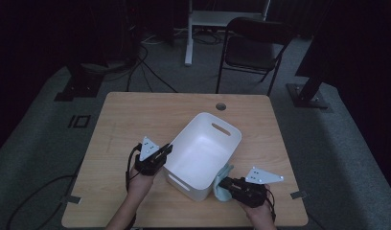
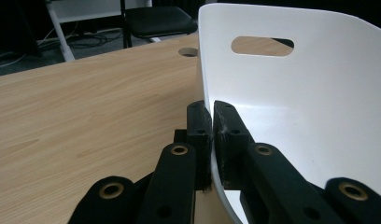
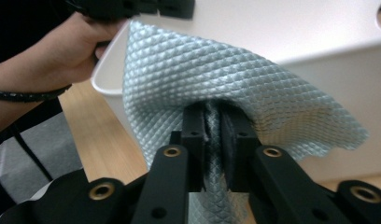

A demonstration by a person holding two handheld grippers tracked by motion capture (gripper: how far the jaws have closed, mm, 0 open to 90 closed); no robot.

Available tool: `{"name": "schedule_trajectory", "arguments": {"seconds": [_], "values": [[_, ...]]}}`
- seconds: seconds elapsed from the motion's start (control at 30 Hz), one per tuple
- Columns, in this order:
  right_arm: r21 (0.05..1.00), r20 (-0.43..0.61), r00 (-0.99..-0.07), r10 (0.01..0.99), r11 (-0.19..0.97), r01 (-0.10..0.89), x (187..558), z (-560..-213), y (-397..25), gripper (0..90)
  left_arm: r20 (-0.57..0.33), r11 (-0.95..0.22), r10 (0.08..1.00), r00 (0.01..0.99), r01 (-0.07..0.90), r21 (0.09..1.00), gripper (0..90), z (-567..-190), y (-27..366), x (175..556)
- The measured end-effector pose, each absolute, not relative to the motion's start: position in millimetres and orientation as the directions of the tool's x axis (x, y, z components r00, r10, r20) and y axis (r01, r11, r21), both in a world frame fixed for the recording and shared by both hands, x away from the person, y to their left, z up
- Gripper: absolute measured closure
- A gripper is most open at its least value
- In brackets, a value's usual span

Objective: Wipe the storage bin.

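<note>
While the wooden table (image 1: pixel 121 120) carries everything, the biggest thing on it is the white bin (image 1: pixel 203 143), which stands at an angle near the person's edge, open side up and with nothing seen inside. The left gripper (image 1: pixel 166 149) holds this bin by its left wall: in the left gripper view the two black jaws are closed narrow on the thin rim, one jaw outside and one inside, probably to keep the bin steady (it is light and could slide when something touches it). The right gripper (image 1: pixel 224 182) is at the near right corner of the bin, and its jaws are pressed together on a fold of the pale blue cloth (image 1: pixel 223 185). In the right gripper view the cloth (image 3: pixel 216 74) spreads against the outer wall of the bin (image 3: pixel 319 56), so I judge it is held there for wiping the wall, or for lifting over the rim.
</note>
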State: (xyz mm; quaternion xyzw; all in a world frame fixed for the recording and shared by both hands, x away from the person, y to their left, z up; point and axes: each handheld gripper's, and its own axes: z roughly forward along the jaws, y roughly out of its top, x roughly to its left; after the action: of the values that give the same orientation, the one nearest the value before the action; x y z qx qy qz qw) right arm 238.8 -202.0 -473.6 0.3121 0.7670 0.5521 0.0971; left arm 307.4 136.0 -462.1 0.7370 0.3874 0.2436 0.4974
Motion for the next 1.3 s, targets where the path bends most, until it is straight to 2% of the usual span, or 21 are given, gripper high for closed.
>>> {"name": "schedule_trajectory", "arguments": {"seconds": [0.07, 0.13, 0.4, 1.07, 1.3], "values": [[0.908, 0.167, -0.778, 0.606, 0.212, 0.360, 239.0, -475.1, -196.1, 68.1, -0.028, -0.207, 0.810, 0.586, 0.330, 0.921, 86.4, -462.0, 136.6, 307.8], [0.914, 0.159, -0.768, 0.620, 0.202, 0.352, 238.3, -476.3, -195.7, 65.7, -0.031, -0.206, 0.807, 0.590, 0.329, 0.922, 86.3, -462.2, 137.0, 308.0], [0.913, 0.183, -0.788, 0.587, 0.195, 0.357, 242.8, -479.6, -198.3, 75.8, -0.030, -0.209, 0.796, 0.605, 0.321, 0.924, 86.2, -462.5, 137.6, 308.3], [0.860, 0.234, -0.760, 0.606, 0.236, 0.453, 257.8, -508.5, -203.1, 78.1, -0.030, -0.209, 0.800, 0.599, 0.325, 0.922, 86.1, -462.2, 136.7, 308.1], [0.839, 0.260, -0.749, 0.609, 0.241, 0.488, 261.4, -515.1, -204.3, 81.4, -0.029, -0.207, 0.805, 0.593, 0.327, 0.922, 86.1, -462.1, 136.1, 307.9]]}}
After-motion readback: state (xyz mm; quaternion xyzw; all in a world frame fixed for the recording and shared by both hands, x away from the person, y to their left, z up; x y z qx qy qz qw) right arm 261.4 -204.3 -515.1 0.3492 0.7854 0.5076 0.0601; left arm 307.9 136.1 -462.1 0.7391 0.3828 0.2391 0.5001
